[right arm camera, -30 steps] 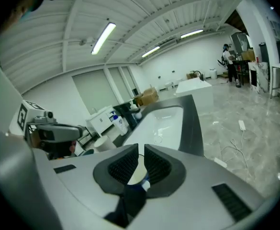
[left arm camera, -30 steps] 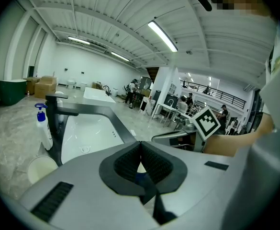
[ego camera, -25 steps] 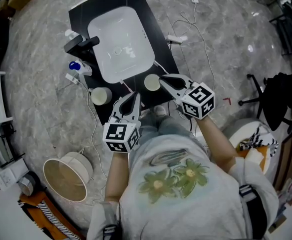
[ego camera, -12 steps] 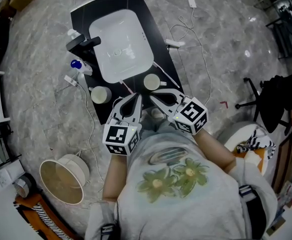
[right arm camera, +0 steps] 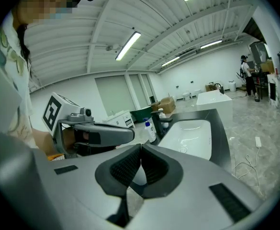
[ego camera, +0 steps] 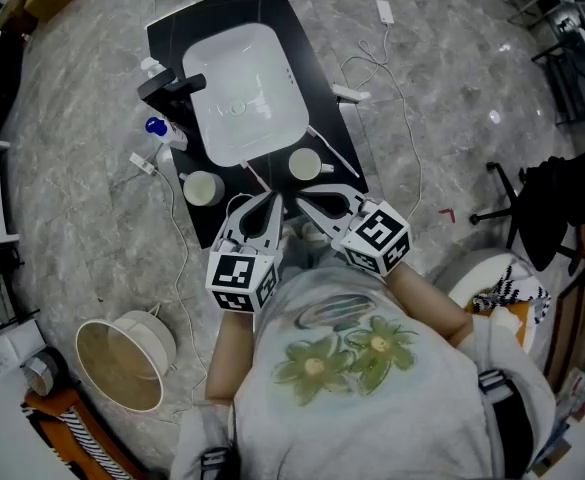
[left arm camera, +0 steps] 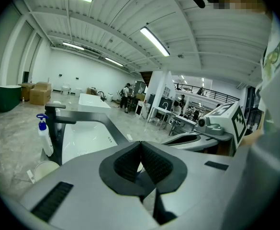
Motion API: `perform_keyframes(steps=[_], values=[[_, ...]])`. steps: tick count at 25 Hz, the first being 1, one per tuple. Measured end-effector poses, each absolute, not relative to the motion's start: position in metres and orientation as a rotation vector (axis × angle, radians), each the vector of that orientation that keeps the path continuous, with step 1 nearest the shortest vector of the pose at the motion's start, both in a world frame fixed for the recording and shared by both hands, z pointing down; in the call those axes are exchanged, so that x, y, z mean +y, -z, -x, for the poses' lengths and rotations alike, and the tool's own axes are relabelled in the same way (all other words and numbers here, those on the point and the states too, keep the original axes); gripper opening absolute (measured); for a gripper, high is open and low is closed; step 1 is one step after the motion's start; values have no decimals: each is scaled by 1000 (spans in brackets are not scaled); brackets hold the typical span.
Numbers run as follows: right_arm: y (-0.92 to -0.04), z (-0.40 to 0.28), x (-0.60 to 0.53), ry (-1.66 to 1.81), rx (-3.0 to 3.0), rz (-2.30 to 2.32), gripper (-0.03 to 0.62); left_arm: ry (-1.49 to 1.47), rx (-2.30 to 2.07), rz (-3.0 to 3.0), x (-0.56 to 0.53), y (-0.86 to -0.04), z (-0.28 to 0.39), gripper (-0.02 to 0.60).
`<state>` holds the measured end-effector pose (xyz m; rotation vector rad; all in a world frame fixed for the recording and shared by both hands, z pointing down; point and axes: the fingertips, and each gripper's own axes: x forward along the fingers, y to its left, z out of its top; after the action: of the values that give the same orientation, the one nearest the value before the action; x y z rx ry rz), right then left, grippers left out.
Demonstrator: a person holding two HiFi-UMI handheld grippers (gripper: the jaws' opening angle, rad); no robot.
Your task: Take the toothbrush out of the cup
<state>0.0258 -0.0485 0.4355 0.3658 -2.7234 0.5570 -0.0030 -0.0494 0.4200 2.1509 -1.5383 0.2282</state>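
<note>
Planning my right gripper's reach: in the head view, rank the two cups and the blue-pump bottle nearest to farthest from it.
1. Right cup, just ahead of the right gripper.
2. Left cup, off to its left.
3. Blue-pump bottle, farther left, beside the faucet.

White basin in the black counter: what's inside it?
Head view shows the white rectangular basin holding only its round drain. The black tap's spout overhangs the left rim and covers a bit of the bowl there.

L cup [ego camera: 203, 187], R cup [ego camera: 305, 163] before basin [ego camera: 240, 88]
</note>
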Motion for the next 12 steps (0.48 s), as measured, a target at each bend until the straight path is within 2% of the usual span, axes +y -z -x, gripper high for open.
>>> perform_keyframes(steps=[12], values=[[-448,-33,-46,-531,-2665,-398,41,-220,-1540,-2129,-41,-429,4,18]])
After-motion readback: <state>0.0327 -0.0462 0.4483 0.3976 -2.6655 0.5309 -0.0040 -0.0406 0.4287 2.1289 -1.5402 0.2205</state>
